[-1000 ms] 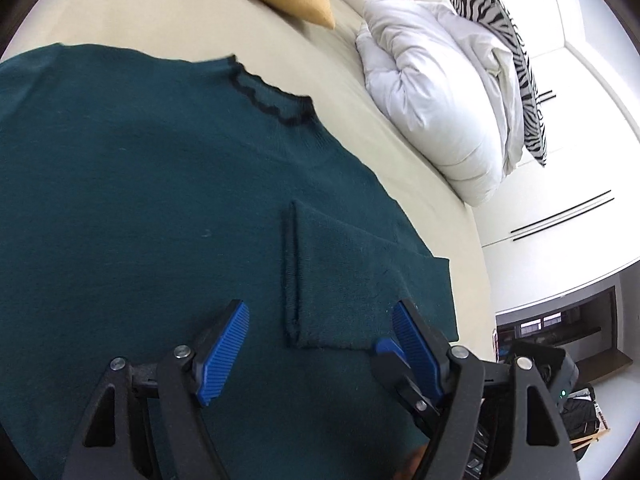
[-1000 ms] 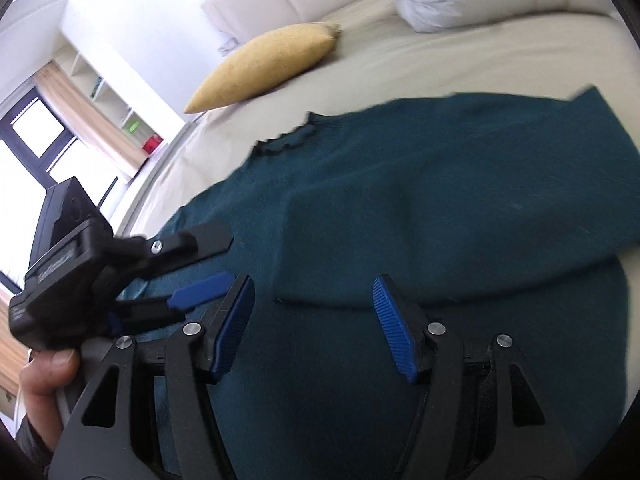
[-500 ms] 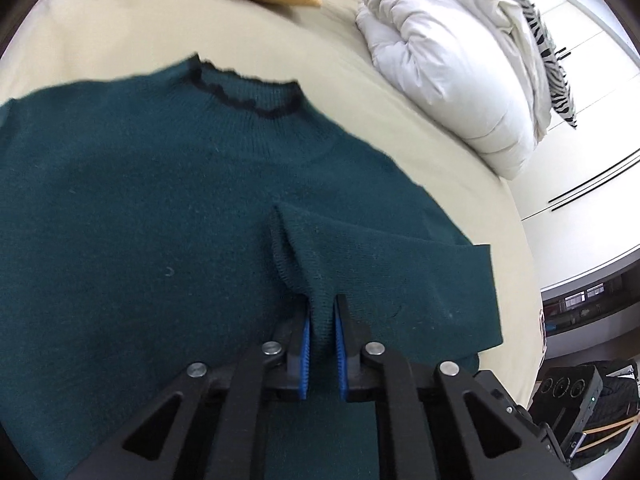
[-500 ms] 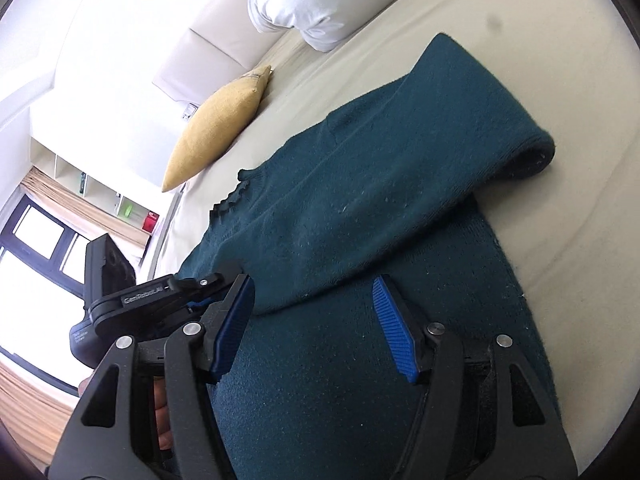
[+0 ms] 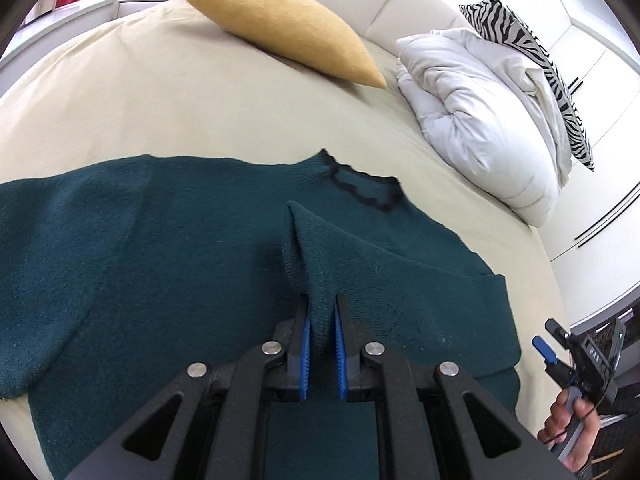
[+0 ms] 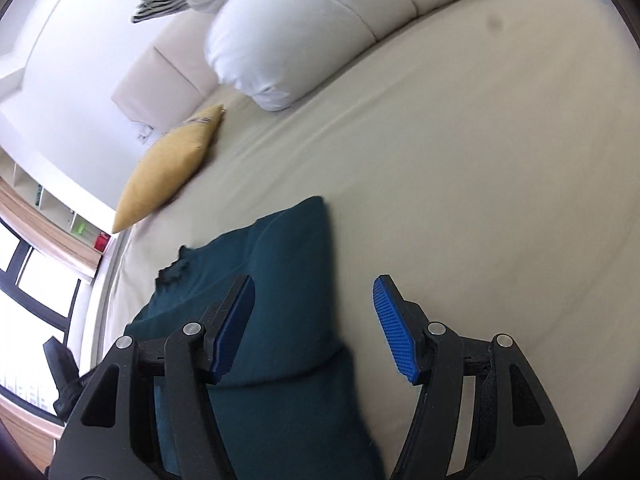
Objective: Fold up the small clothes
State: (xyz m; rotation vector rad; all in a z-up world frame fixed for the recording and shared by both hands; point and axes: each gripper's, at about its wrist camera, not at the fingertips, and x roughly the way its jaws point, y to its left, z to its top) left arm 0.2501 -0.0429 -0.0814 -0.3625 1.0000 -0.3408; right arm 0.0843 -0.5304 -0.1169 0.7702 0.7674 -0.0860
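Observation:
A dark teal knit sweater (image 5: 160,248) with a black scalloped collar (image 5: 360,192) lies flat on the beige bed (image 5: 160,100). One sleeve (image 5: 380,264) is folded across its chest. My left gripper (image 5: 320,344) is shut on the cuff end of that sleeve and lifts it into a ridge. My right gripper (image 6: 314,328) is open and empty, over the sweater's right edge (image 6: 288,272) and the bare sheet (image 6: 480,200). The right gripper also shows at the far right of the left wrist view (image 5: 576,360).
A mustard cushion (image 5: 288,28) and a white duvet (image 5: 480,112) with a zebra-print pillow (image 5: 532,64) lie at the head of the bed. White wardrobes stand to the right. A window and shelves (image 6: 48,240) are at the left.
My left gripper closed on the folded sleeve's cuff and has lifted it. My right gripper has swung away to the sweater's right edge, still open.

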